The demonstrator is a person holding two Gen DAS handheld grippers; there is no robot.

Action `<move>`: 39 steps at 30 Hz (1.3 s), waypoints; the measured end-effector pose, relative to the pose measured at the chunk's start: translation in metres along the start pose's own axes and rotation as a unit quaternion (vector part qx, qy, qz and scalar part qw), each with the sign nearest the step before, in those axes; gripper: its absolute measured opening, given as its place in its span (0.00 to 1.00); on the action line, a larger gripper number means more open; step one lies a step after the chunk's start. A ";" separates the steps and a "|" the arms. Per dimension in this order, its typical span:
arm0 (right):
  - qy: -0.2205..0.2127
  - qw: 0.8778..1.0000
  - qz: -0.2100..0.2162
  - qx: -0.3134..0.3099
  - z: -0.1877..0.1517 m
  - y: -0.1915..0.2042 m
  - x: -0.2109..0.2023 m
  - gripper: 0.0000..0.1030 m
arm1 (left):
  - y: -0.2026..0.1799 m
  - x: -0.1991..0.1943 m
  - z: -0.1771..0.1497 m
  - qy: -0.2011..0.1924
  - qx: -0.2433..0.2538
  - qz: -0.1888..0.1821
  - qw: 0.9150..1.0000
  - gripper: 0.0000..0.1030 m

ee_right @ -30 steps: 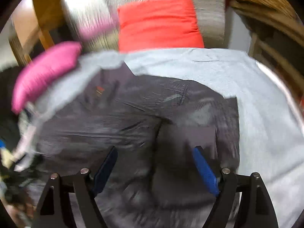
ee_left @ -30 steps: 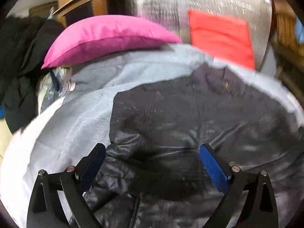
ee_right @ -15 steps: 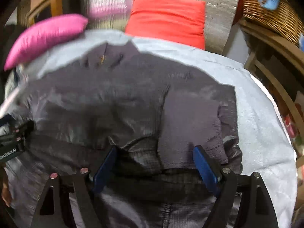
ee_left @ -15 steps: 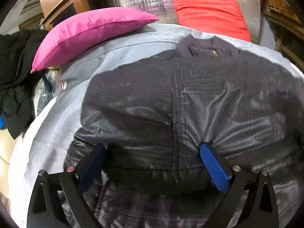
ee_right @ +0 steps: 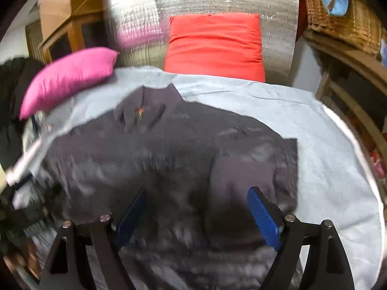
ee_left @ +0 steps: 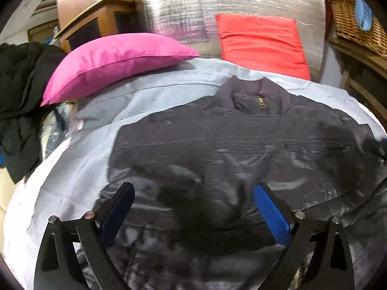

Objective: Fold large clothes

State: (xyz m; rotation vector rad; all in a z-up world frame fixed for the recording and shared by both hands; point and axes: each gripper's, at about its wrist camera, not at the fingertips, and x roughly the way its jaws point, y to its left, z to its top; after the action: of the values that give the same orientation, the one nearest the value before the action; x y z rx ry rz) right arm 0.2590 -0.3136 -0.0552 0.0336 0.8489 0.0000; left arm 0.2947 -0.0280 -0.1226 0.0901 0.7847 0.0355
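A large dark grey jacket (ee_left: 217,145) lies spread on a pale blue bed sheet (ee_left: 150,91), collar (ee_left: 254,94) toward the far side. It also shows in the right wrist view (ee_right: 169,149), with a sleeve folded over its right side (ee_right: 241,174). My left gripper (ee_left: 193,205) is open and empty, hovering over the jacket's near left part. My right gripper (ee_right: 196,207) is open and empty over the jacket's near right part.
A pink pillow (ee_left: 113,60) lies at the bed's far left and a red cushion (ee_left: 261,43) leans on a silver padded headboard (ee_left: 241,0). Black clothes (ee_left: 17,91) pile at the left. A wicker basket (ee_right: 338,17) on wooden shelving stands right.
Both grippers have pulled back and risen, so the whole jacket now shows laid out flat. Both stayed open and empty.
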 end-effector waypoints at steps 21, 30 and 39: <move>-0.011 0.999 -0.033 -0.027 -0.011 -0.007 0.001 0.87 | 0.044 -0.022 -0.008 -0.019 -0.016 0.000 1.000 0.97; 0.030 0.991 -0.088 -0.093 -0.065 0.003 0.023 0.87 | 0.083 0.032 -0.030 0.071 -0.029 0.067 0.995 0.99; 0.019 0.999 -0.030 -0.026 -0.056 -0.028 0.008 0.92 | 0.106 0.014 -0.030 0.055 -0.061 0.039 0.996 1.00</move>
State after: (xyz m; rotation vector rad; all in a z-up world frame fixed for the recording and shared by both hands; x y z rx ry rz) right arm 0.2217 -0.3399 -0.0985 -0.0397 0.8882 -0.0335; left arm 0.2835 0.0808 -0.1435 0.0034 0.8866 0.1624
